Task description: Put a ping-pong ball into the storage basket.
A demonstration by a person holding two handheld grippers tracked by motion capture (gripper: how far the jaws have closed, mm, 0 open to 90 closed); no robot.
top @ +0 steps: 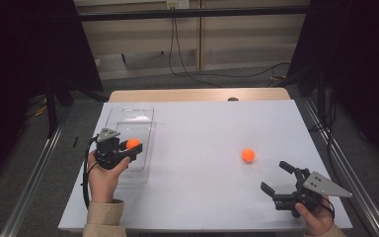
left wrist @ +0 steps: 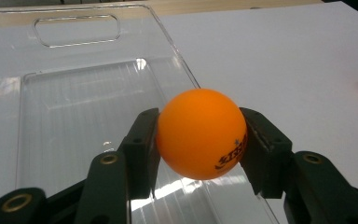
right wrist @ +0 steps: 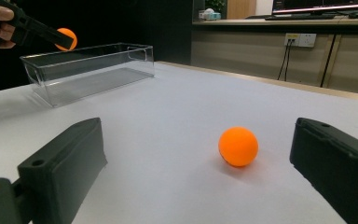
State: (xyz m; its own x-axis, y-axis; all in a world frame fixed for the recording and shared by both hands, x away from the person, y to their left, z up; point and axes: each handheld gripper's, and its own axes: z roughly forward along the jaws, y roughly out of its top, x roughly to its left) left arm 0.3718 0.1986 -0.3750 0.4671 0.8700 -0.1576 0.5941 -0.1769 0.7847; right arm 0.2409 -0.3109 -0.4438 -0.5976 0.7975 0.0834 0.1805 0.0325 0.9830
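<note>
Left: the left tool [top: 131,148] is closed on an orange ball [top: 133,143], one jaw on each side of it, and holds it above the near right part of the clear plastic bin [top: 128,114], which lies on the left side of the table [top: 202,197]. In the left gripper view the held ball [left wrist: 200,133] sits squarely between the two pads, its printed mark turned toward the right pad, with the bin's bare floor [left wrist: 74,121] below and behind it. The step in hand is judged to be the delivery of this ball into the bin; the next move calls only for a small lowering inside the walls and a parting of the jaws, so that the ball drops in without bouncing over the rim.

Centre: a second orange ball [top: 248,155] rests free on the white table, well apart from the bin.

Right: the right tool [top: 276,177] stands wide and holds nothing, near the table's front edge, aimed at the second ball. In the right gripper view this ball [right wrist: 238,146] lies ahead, between the lines of the two jaws but not yet within them. Its pickup calls for a forward advance until the pads flank the ball, then a gentle closing, since a round ball may roll at a one-sided touch.
</note>
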